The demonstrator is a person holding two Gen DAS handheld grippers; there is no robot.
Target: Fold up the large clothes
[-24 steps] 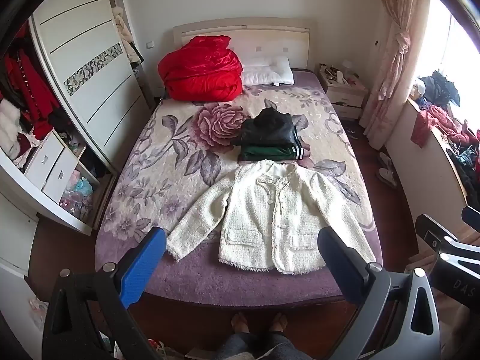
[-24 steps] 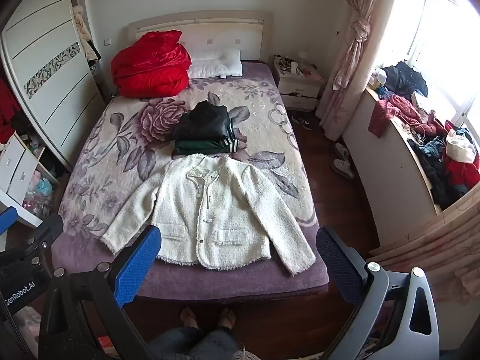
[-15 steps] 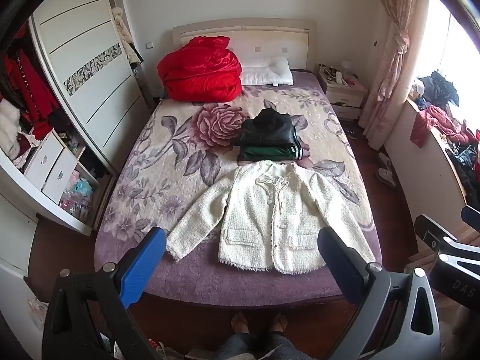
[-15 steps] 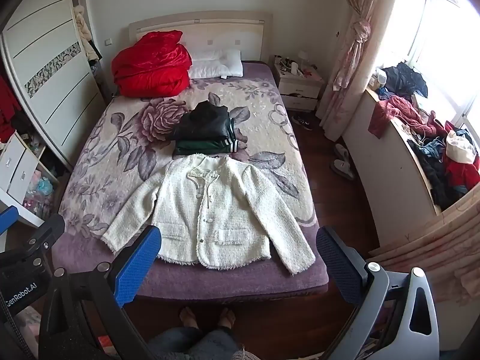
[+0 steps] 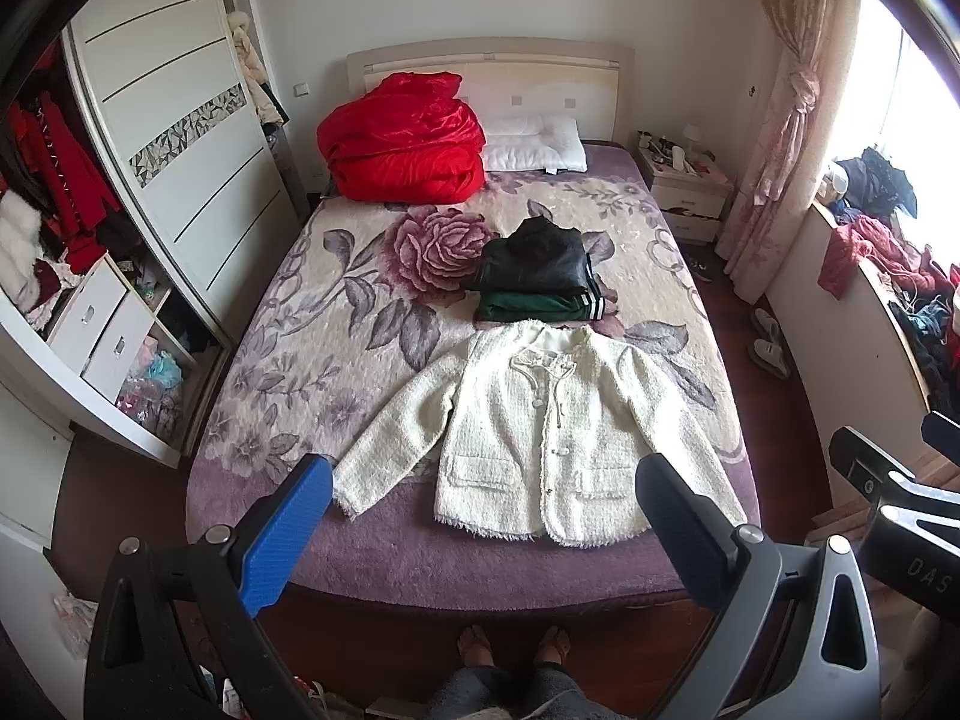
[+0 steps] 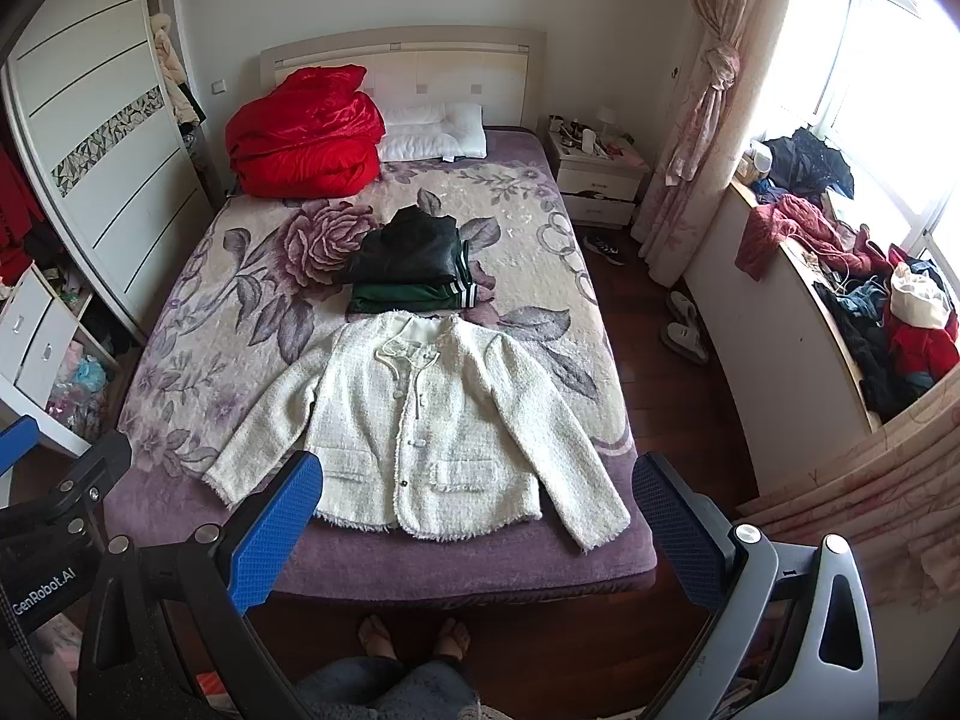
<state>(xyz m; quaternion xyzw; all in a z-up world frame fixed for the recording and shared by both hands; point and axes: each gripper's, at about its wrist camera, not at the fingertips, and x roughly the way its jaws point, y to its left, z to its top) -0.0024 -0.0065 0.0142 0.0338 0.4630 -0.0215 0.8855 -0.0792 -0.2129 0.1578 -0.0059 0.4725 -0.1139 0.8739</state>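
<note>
A lived-in home bedroom: a double bed (image 5: 336,312) with a floral blanket, a padded headboard (image 5: 492,63) and a white pillow (image 5: 534,144), a sliding-door wardrobe (image 5: 174,138) full of hanging clothes, a nightstand (image 5: 684,192) cluttered with small items, tied pink curtains (image 5: 780,120) and slippers (image 5: 768,342) on dark wooden flooring.

A big bed (image 5: 420,564) fills the room, with a white wardrobe (image 5: 180,138) beside it and a bright window (image 6: 870,60).

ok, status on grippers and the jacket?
Left gripper and right gripper open, empty, above bed's foot. White jacket flat, unfolded. Folded pile just beyond collar.
</note>
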